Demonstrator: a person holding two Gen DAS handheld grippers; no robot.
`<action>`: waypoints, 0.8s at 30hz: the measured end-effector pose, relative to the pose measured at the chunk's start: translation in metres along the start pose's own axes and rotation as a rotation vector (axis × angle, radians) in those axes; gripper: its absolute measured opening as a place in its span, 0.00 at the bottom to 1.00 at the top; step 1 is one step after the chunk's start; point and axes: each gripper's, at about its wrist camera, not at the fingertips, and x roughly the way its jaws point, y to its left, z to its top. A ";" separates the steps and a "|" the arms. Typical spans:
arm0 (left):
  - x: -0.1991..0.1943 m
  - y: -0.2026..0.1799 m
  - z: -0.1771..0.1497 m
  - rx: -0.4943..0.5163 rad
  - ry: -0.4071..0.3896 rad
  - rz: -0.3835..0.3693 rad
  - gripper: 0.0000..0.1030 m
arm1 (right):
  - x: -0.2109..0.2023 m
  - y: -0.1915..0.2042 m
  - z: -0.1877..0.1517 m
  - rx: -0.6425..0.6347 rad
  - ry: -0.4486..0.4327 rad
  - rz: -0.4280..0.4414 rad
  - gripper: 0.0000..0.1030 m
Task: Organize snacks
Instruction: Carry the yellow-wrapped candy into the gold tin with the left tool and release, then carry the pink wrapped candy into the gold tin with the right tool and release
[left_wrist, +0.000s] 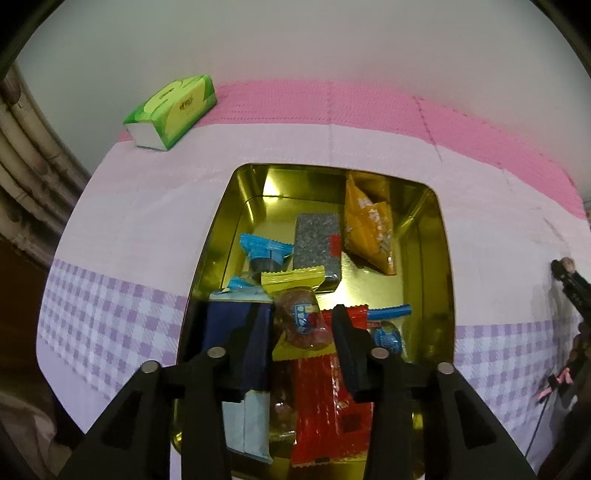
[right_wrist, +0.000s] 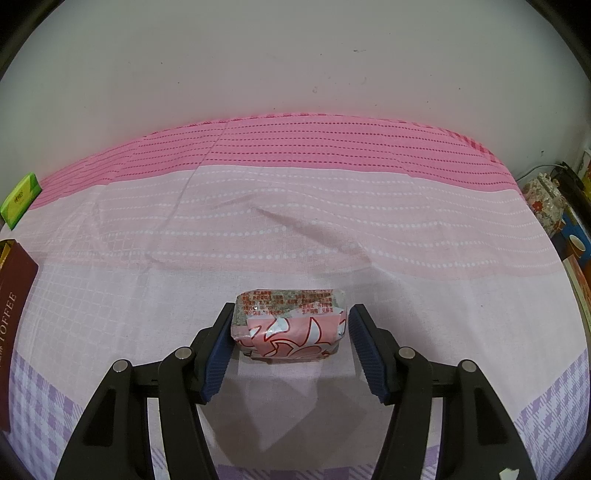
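The step in hand looks like gathering: the left tongs (left_wrist: 301, 332) hang parted over the snack-filled gold metal tin (left_wrist: 430, 236), while the right tongs (right_wrist: 291, 332) straddle, unclamped, a pink-wrapped snack block (right_wrist: 290, 325) on the pink cloth-covered bench (right_wrist: 295, 229), needing closure next.

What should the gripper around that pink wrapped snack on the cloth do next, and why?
Probably close. The right gripper has a finger on each side of the pink wrapped snack, which lies on the tablecloth with gaps at both pads, so nothing is held yet. Once gripped, it could join the other snacks in the gold tin.
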 end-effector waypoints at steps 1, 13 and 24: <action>-0.003 0.001 -0.001 -0.001 -0.008 -0.009 0.42 | 0.000 0.000 0.000 0.001 0.000 -0.001 0.56; -0.018 0.022 -0.015 -0.053 -0.042 0.007 0.52 | -0.001 0.006 0.002 -0.005 0.000 -0.014 0.44; -0.028 0.034 -0.028 -0.058 -0.100 0.105 0.53 | -0.004 0.017 0.004 -0.030 0.029 -0.032 0.43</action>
